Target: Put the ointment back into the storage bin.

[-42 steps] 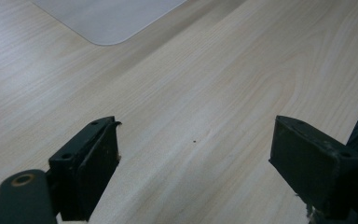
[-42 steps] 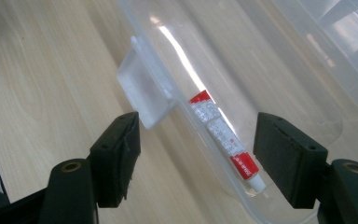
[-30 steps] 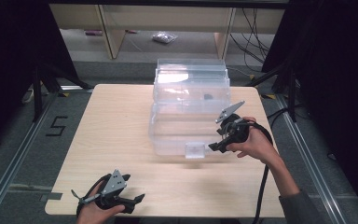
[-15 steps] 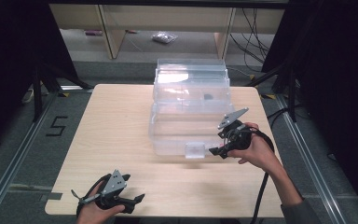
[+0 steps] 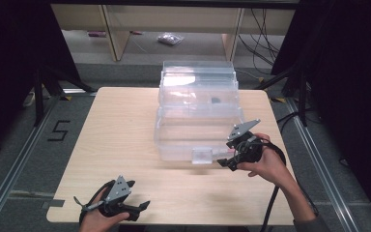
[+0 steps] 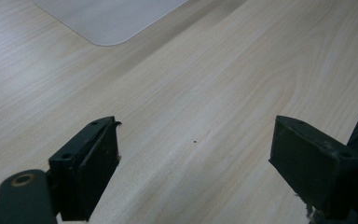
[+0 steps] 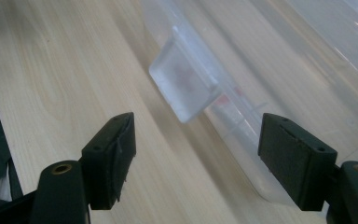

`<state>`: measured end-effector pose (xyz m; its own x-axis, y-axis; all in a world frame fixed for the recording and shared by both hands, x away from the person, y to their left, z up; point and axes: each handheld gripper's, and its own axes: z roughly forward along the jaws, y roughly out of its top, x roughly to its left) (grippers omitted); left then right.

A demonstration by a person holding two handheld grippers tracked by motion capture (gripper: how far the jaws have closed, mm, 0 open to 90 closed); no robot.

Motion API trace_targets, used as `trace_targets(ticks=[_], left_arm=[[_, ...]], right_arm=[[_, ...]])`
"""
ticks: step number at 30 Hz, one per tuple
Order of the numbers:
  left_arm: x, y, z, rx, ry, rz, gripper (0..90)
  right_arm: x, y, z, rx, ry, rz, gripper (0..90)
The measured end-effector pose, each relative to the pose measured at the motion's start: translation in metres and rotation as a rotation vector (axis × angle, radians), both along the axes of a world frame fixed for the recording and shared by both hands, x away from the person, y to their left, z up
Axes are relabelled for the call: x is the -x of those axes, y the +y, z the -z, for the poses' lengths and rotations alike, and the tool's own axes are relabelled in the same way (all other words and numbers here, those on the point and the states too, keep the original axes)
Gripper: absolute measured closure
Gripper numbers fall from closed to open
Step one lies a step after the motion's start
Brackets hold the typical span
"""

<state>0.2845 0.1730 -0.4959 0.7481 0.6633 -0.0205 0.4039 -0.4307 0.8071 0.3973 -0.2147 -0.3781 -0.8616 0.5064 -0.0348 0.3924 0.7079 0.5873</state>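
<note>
Both grippers were spread and empty: the left gripper (image 5: 142, 207) rested low on the table (image 5: 121, 130), the right gripper (image 5: 224, 162) faced the latch tab (image 5: 202, 155) of the clear box (image 5: 198, 121) mid-table. An off-centre pinch could skid the light box.

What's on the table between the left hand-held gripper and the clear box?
Nothing: in the high view, bare wood separates the left hand-held gripper from the box.

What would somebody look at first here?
Probably the big see-through plastic box in the middle of the wooden table. The right tongs are wide open, pointing at the little clear latch on its front. The left tongs rest open by the near edge.
</note>
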Motion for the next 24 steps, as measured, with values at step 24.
trace_targets(ticks=[24], left_arm=[[-0.001,0.002,0.0,-0.029,-0.008,0.008,14.9]], right_arm=[[0.025,0.002,0.012,-0.01,0.0,0.007,28.4]])
